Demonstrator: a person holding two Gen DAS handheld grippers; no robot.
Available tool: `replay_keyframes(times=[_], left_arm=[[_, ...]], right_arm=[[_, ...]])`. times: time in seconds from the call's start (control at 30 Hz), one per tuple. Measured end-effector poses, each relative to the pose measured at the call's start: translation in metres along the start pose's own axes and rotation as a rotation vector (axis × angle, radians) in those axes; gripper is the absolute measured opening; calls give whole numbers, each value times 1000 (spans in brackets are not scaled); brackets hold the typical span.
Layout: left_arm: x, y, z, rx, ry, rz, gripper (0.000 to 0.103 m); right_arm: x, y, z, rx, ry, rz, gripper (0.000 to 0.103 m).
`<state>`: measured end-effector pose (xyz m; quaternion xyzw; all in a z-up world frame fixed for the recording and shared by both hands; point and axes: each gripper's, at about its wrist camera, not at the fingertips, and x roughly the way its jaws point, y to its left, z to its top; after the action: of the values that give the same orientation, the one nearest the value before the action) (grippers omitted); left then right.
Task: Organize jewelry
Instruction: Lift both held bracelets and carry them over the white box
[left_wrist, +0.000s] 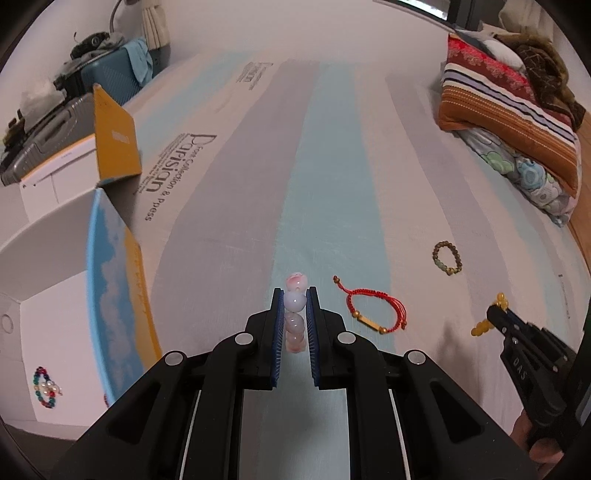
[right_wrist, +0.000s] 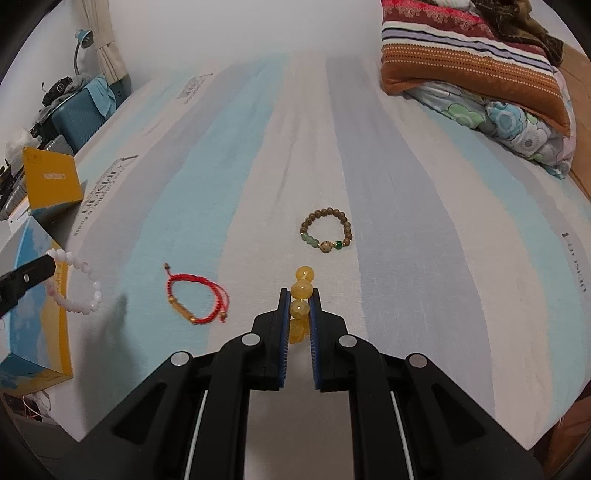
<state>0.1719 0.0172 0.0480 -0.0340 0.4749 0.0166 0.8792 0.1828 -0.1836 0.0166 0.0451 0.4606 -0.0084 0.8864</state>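
**Two bracelets lifted, two left on the bed**

Left wrist view: the left gripper (left_wrist: 294, 299) pinches a pale pink bead bracelet (left_wrist: 294, 314), its pads pressed on the beads above the striped bedsheet (left_wrist: 332, 166). To its left stands an open white box (left_wrist: 55, 258) with a sky-print lid (left_wrist: 110, 288); a multicoloured bead bracelet (left_wrist: 46, 387) already lies inside, so sorting appears under way but far from finished. A red cord bracelet (left_wrist: 373, 310) lies just beside the gripper on the sheet, and a brown bead bracelet (left_wrist: 447, 257) farther right. At the frame's right edge the right gripper (left_wrist: 496, 314) carries yellow beads. The box wall and raised lid are the nearest edges to clear.

Right wrist view: the right gripper (right_wrist: 300, 295) is clamped on a yellow bead bracelet (right_wrist: 301, 299), held clear of the sheet. The brown bead bracelet (right_wrist: 327, 232) lies ahead, the red cord bracelet (right_wrist: 195, 299) to the left, both untouched. The left gripper (right_wrist: 33, 275) shows at the left edge with the pink bracelet dangling near the box, though whether it hangs over the opening is hard to judge here. The middle of the bed is open; folded quilts (right_wrist: 480, 74) crowd only the far right.
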Motion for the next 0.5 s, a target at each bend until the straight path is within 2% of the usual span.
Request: replay_keyframes(times=[0.5], left_arm=[[-48, 23, -15, 7, -50, 6, 11]], right_arm=[[-45, 43, 5, -22, -10, 37, 9]])
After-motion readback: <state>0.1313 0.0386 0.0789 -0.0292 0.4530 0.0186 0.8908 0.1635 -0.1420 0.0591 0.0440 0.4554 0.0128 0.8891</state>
